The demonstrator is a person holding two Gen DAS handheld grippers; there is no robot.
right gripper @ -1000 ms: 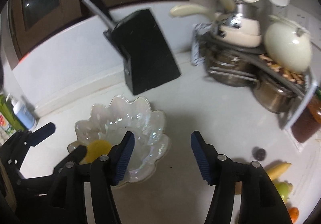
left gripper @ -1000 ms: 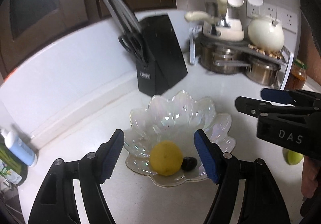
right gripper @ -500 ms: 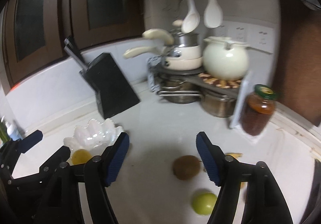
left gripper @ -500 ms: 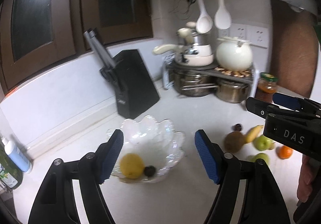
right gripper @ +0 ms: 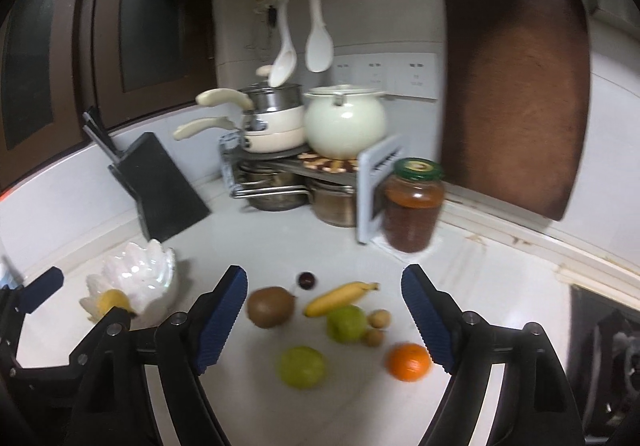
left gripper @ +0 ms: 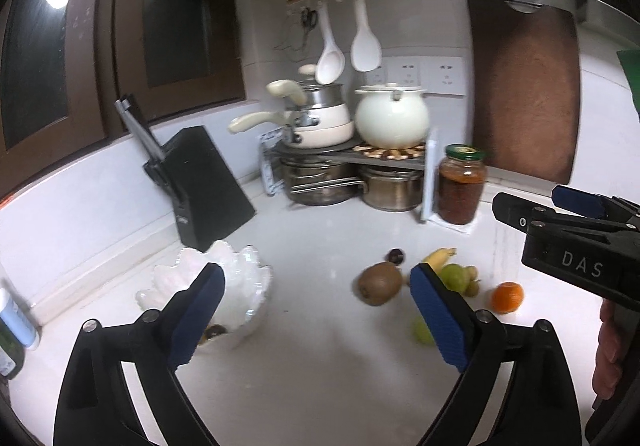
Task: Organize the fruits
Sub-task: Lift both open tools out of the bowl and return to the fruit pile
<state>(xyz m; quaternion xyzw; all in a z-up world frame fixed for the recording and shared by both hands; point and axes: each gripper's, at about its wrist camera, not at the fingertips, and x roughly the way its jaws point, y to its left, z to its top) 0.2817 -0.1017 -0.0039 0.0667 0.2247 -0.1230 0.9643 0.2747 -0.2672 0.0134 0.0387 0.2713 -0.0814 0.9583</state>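
A glass flower-shaped bowl [left gripper: 240, 278] [right gripper: 140, 274] sits on the white counter at the left, holding a yellow lemon [right gripper: 112, 300] and a dark plum [left gripper: 214, 331]. Loose fruit lies to its right: a kiwi [right gripper: 270, 306] [left gripper: 378, 284], a banana [right gripper: 340, 296], two green apples [right gripper: 346, 322] [right gripper: 302, 366], an orange [right gripper: 408, 362] [left gripper: 507, 296], a dark plum [right gripper: 306, 280] and two small brown fruits [right gripper: 379, 319]. My left gripper [left gripper: 316, 314] is open and empty, raised between bowl and kiwi. My right gripper [right gripper: 322, 316] is open and empty above the fruit pile.
A black knife block [left gripper: 212, 190] stands behind the bowl. A rack with pots and a white kettle [left gripper: 390, 118] stands at the back, a jar [left gripper: 460, 186] beside it. A wooden cutting board [left gripper: 524, 90] leans on the wall. Bottles [left gripper: 16, 326] stand at the far left.
Both grippers have risen and drawn back from the bowl and swung right, bringing the loose fruit pile into view. Both stay open and empty.
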